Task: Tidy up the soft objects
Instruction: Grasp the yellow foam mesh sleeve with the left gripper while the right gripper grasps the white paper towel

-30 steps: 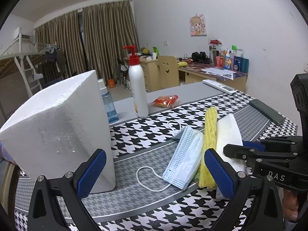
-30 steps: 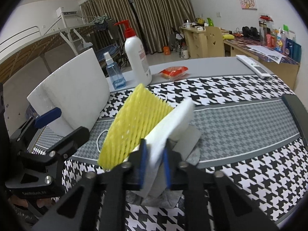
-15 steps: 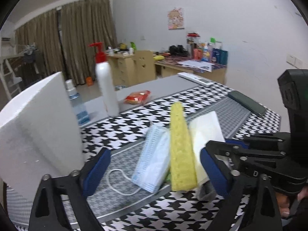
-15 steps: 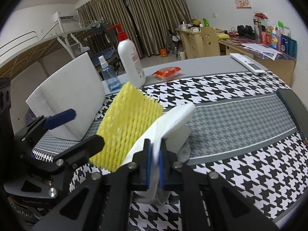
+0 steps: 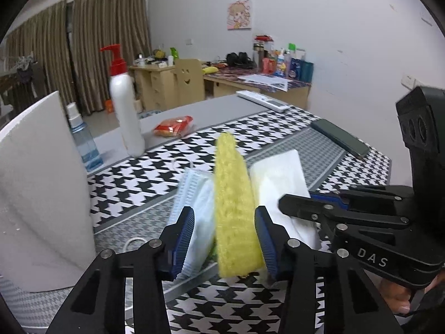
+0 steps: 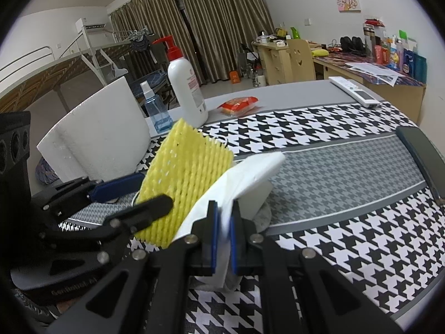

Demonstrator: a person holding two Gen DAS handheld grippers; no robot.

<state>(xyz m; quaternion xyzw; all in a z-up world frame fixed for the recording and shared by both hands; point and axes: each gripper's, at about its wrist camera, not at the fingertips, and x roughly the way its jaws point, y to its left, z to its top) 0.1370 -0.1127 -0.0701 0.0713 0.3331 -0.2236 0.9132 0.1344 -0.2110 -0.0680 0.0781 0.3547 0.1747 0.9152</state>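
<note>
Closing left tongs point(image 5: 224, 239) astride upright yellow foam net point(image 5: 233, 214), pads not visibly pressing; right tongs point(image 6: 222, 239) clamped on white tissue point(image 6: 250, 178) just beside.

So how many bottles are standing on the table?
2. The tall white pump bottle with the red top stands at the far side of the table, and the small blue spray bottle stands just left of it, behind the white foam block.

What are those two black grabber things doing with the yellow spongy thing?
A person is tidying soft things on the checked table. The right gripper is shut on a white cloth. The left gripper has just been closing around the yellow foam net and the face mask standing beside it; whether its pads press yet is unclear.
</note>
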